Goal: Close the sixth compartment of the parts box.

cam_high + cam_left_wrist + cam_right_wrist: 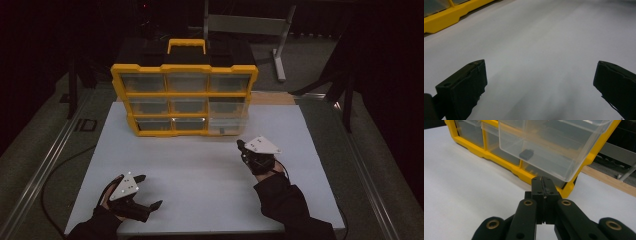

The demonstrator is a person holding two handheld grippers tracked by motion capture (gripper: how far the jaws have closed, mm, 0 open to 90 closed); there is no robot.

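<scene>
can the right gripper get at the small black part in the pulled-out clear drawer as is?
Probably not yet. The right gripper sits shut just below the drawer, whose clear front wall stands between it and the black part. It would likely need to open and enter from above.

Workshop or test lab, dimly lit. White worktop [200, 175] set on a grey base with metal rails [47, 160] along both sides. Yellow-framed parts organiser [184, 92] with clear plastic drawers [549, 147] and a carry handle, standing at the far edge. Small black component [527, 154] lying in one protruding drawer. Grey metal stand [277, 45] and dark equipment legs behind, on a carpeted floor. Black cable [55, 175] trailing past the left side. No domestic furnishings.
</scene>
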